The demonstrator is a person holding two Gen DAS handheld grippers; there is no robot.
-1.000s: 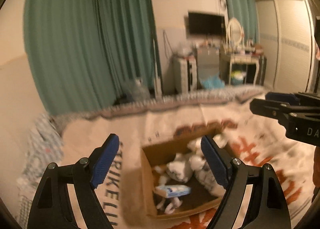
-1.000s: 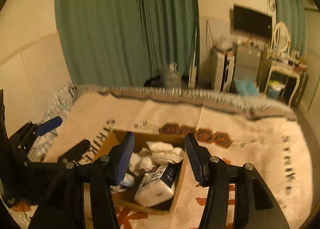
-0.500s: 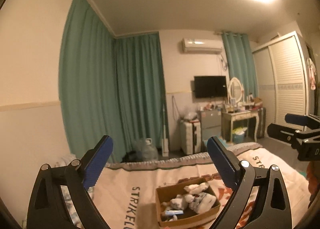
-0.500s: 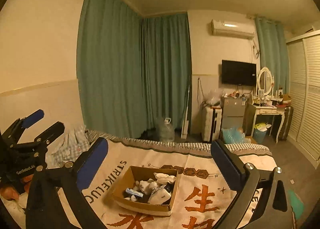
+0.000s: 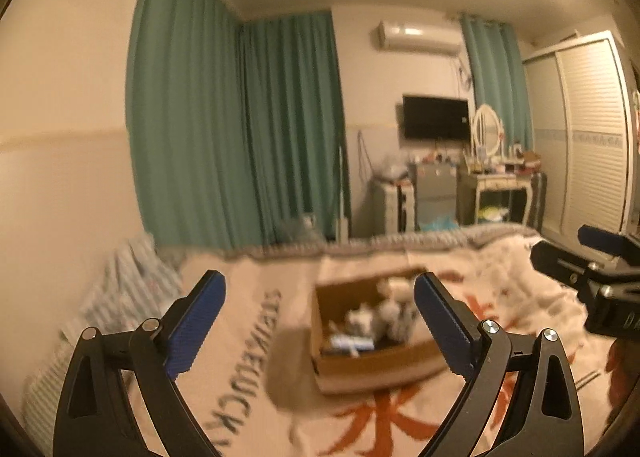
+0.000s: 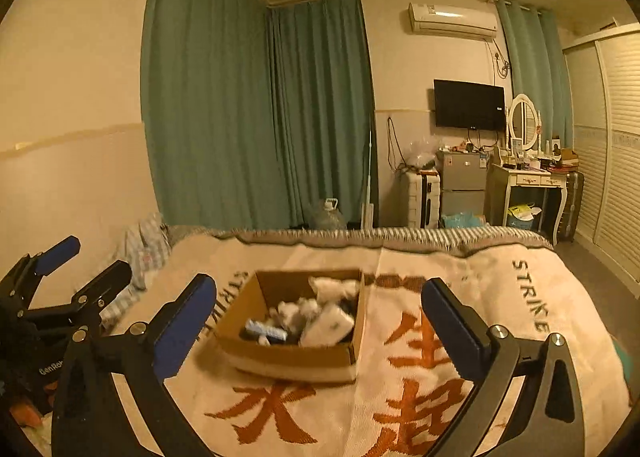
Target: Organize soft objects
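While both cameras were tipped up toward the ceiling half a second ago, they are now dipping back down, so the cardboard box (image 6: 294,331) is sitting larger and lower in each view, though not as close as it was a full second ago. The left tongs (image 5: 320,321) are standing wide apart with nothing between the blue pads, and the right tongs (image 6: 316,327) are likewise spread open and empty. The box is resting on the printed blanket (image 6: 460,357) that is covering the bed, and it is holding the soft things: white crumpled cloths or socks (image 6: 334,289) toward the far side, a pale flat pack (image 6: 328,327) leaning at the right, and a small blue-and-white item (image 6: 266,329) near the front. The left view is blurring with motion, so the contents there are hard to tell apart. In the right view the left tool is showing at the left edge, well apart from the box. Judging from this, the person is swinging back toward the box to begin or resume picking; nothing is gripped yet, and the sorting appears to be at an early point.
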